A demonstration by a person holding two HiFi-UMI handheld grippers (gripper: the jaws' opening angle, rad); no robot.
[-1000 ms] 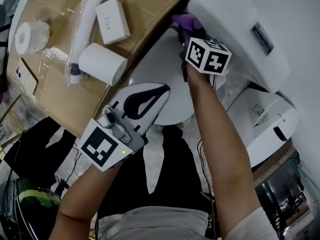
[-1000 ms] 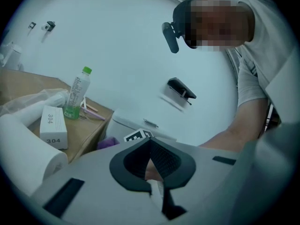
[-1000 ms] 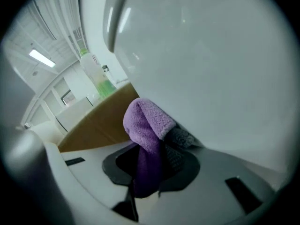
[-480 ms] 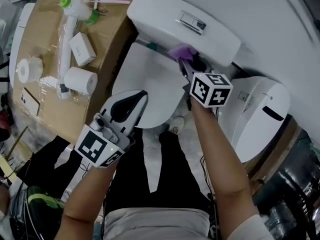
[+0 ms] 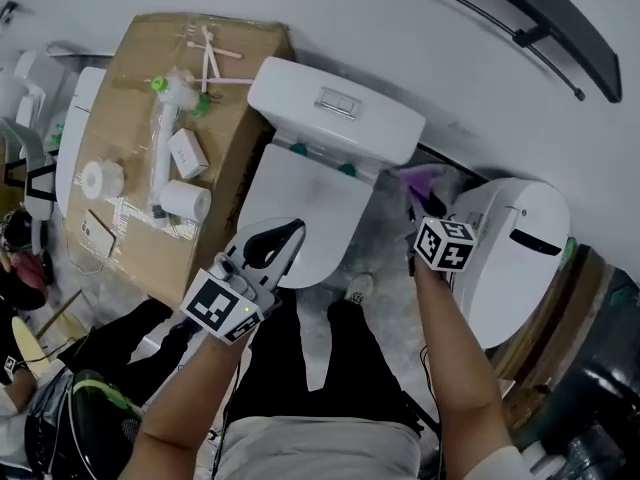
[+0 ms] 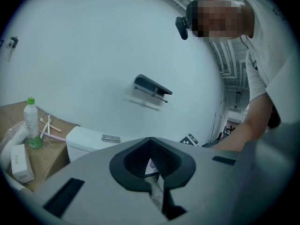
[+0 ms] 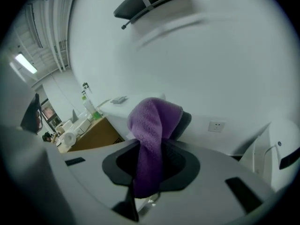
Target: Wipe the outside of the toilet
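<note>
The white toilet has its lid (image 5: 310,203) down and its tank (image 5: 335,108) against the wall. My right gripper (image 5: 416,200) is shut on a purple cloth (image 5: 420,179), held to the right of the tank and apart from it. In the right gripper view the cloth (image 7: 151,125) drapes over the jaws, and the tank (image 7: 115,108) lies off to the left. My left gripper (image 5: 276,236) hovers over the front left of the lid, shut with nothing in it. In the left gripper view its jaws meet in front of the tank (image 6: 91,140).
A cardboard box (image 5: 130,148) left of the toilet carries paper rolls (image 5: 185,200), a small white box (image 5: 187,152) and a green-capped bottle (image 5: 165,93). A second white toilet (image 5: 510,253) stands close on the right. A dark bracket (image 5: 520,33) is fixed to the wall.
The right gripper with the cloth has come off the hinge area under the tank and moved right, clear of the toilet. The head view has pulled back. The left gripper stays over the lid.
</note>
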